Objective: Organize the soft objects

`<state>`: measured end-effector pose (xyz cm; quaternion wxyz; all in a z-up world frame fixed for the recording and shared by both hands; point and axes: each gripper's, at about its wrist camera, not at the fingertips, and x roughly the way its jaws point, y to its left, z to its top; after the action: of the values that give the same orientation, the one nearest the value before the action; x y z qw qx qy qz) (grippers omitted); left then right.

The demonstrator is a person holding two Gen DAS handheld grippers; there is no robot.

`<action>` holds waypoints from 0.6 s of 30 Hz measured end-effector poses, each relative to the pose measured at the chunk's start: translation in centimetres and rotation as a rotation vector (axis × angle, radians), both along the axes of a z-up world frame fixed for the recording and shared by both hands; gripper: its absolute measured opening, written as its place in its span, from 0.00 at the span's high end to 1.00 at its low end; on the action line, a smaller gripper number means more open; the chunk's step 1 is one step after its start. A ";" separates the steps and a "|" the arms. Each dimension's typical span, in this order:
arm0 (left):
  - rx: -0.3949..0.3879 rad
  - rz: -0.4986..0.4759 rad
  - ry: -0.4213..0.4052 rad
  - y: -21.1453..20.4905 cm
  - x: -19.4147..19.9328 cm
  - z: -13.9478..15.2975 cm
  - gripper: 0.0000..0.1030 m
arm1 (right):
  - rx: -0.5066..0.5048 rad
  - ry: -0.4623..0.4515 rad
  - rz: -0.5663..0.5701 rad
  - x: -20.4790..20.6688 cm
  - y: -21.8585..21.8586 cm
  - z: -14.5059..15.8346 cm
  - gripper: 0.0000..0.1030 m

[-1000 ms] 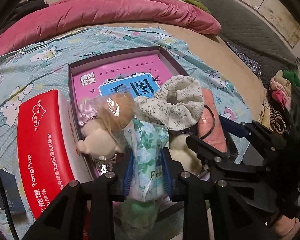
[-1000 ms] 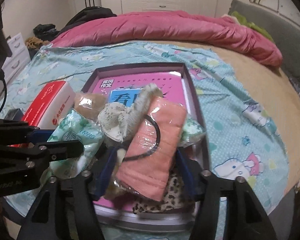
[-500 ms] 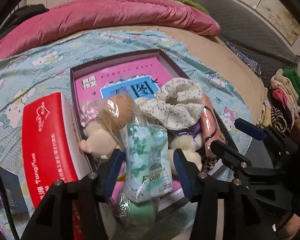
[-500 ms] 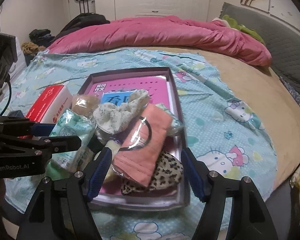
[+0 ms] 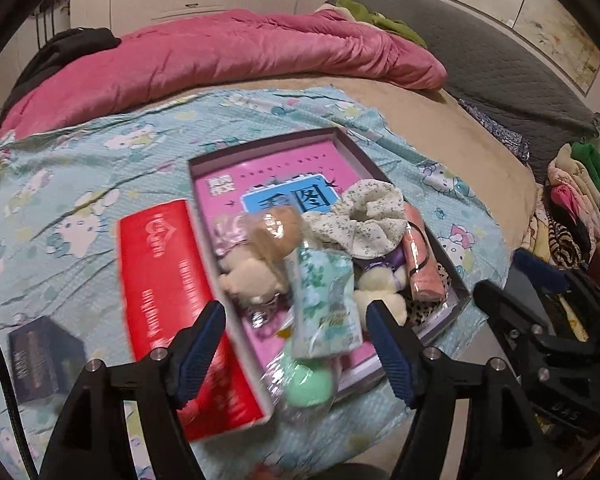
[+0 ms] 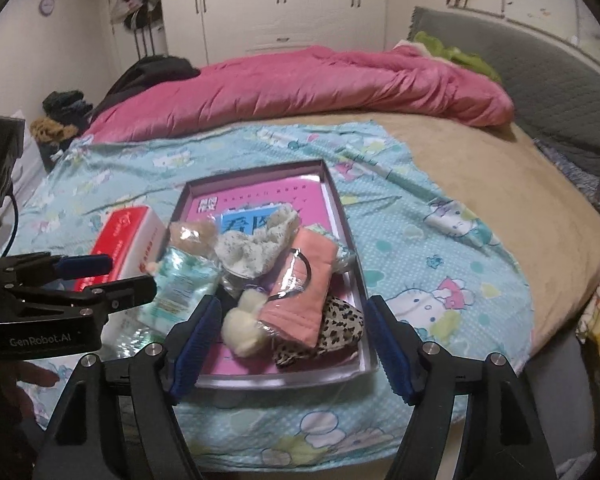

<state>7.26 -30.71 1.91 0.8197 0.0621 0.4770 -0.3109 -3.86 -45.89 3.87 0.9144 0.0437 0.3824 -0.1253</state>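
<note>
- My left gripper (image 5: pixel 296 344) is opening, its pads clear of the green floral tissue pack (image 5: pixel 324 300) between them; a second ago it was clamping that pack.
- My right gripper (image 6: pixel 292 336) is also opening wider, empty, with the pink cloth (image 6: pixel 304 288) lying free below.
- The box (image 6: pixel 340 216) is holding the pile: scrunchie (image 6: pixel 256 240), plush toy (image 5: pixel 252 276), leopard piece (image 6: pixel 340 320).
- Mostly done, I'm judging (the mint pouch (image 5: pixel 308 384) is hanging over the rim).
</note>
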 end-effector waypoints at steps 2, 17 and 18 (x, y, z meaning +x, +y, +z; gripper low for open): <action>0.020 0.008 -0.020 1.0 -0.8 0.7 0.29 | -0.023 -0.017 -0.027 -0.8 1.0 0.8 0.26; 0.030 0.115 -0.086 10.2 -4.6 3.3 0.27 | -0.034 -0.096 -0.141 -5.1 10.4 3.0 0.25; 0.029 0.120 -0.087 10.6 -4.7 3.3 0.27 | -0.029 -0.097 -0.142 -5.2 10.9 3.0 0.25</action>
<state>2.56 -20.09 5.22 0.8557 0.0588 0.4484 -0.2514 -9.11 -35.04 6.83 0.9212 0.0636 0.3316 -0.1932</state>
